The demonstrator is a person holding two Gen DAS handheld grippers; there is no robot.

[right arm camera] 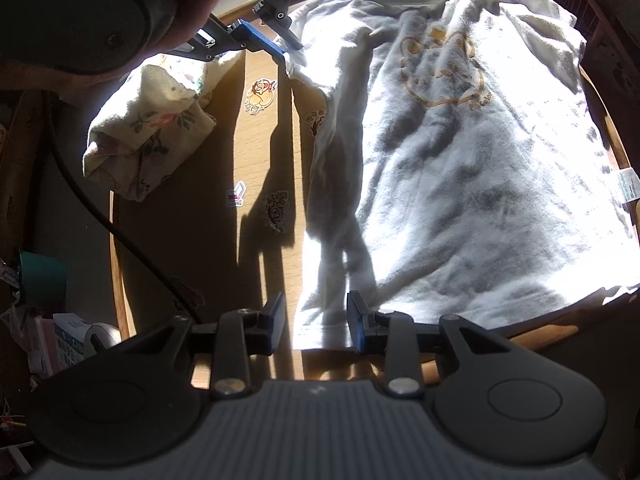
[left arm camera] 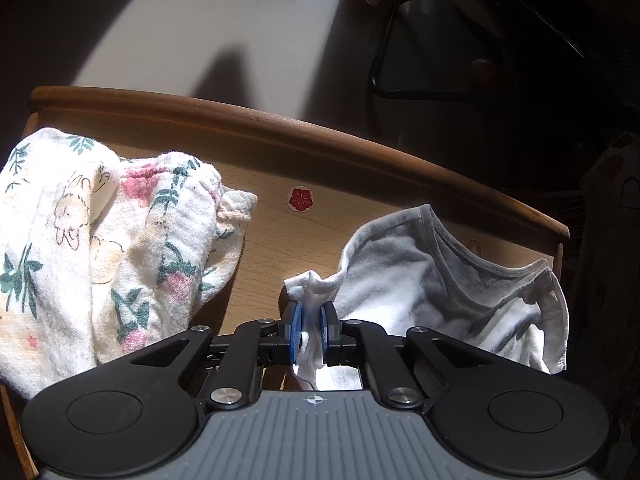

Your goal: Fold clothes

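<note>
White shirt (right arm camera: pixel 460 152) spread flat on wooden counter (right arm camera: pixel 260 184), print side up, neckline at far edge. Left tongs (left arm camera: pixel 311 322) clenched on bunched shirt sleeve, blue pads (left arm camera: pixel 295 332) pinching white cloth. Right tongs (right arm camera: pixel 316 326) half parted over shirt's near hem corner, pads straddling fabric, not pressing it. Floral garment (left arm camera: pixel 100 240) crumpled in heap at counter's left side, apart from shirt. Stickers (right arm camera: pixel 260 94) on bare wood between both.
</note>
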